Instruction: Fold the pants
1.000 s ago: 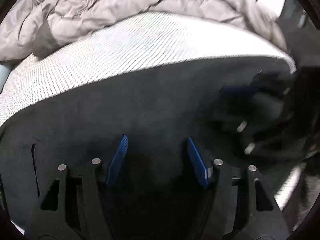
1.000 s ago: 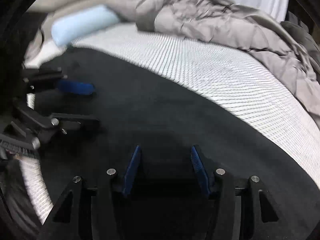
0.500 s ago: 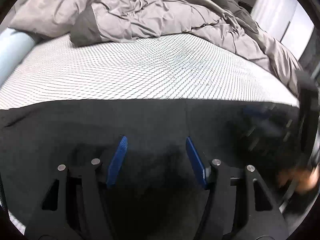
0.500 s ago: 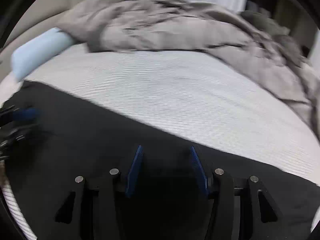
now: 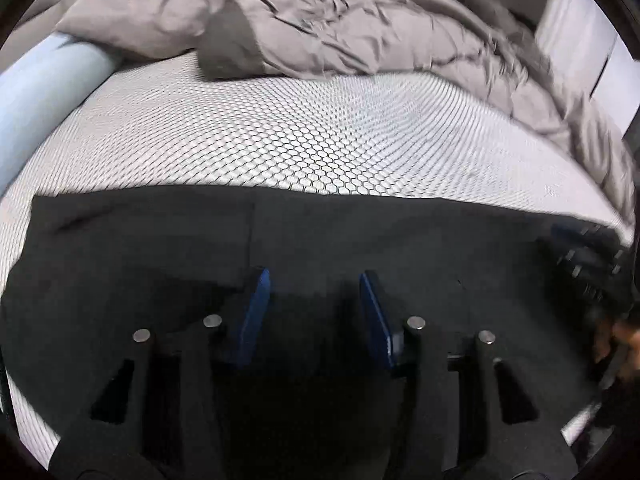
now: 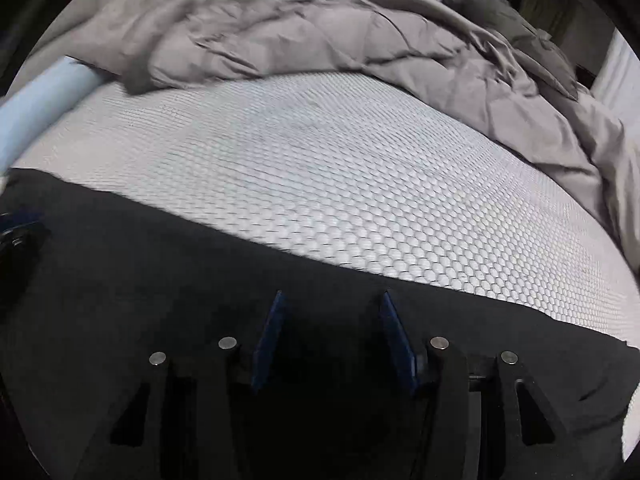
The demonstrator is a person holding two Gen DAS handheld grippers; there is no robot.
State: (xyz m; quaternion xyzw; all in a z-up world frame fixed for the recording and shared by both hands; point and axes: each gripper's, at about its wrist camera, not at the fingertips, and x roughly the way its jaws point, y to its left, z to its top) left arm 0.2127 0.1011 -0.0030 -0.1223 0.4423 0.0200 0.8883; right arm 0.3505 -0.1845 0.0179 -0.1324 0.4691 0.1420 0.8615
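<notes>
Black pants (image 5: 160, 248) lie flat across the near part of a bed, also in the right wrist view (image 6: 160, 272). My left gripper (image 5: 314, 280) is open, its blue pads apart just above the black cloth, holding nothing. My right gripper (image 6: 332, 300) is open too, low over the pants near their far edge. The right gripper shows at the right edge of the left wrist view (image 5: 588, 256); the left gripper shows at the left edge of the right wrist view (image 6: 18, 232).
The mattress (image 5: 320, 132) has a white honeycomb cover. A crumpled grey duvet (image 5: 340, 24) is heaped along the far side and right. A light blue bolster (image 5: 44, 92) lies at the far left.
Both grippers have pulled back and tilted up, so more mattress and duvet show. The pants now lie lower in both views. Both stay open.
</notes>
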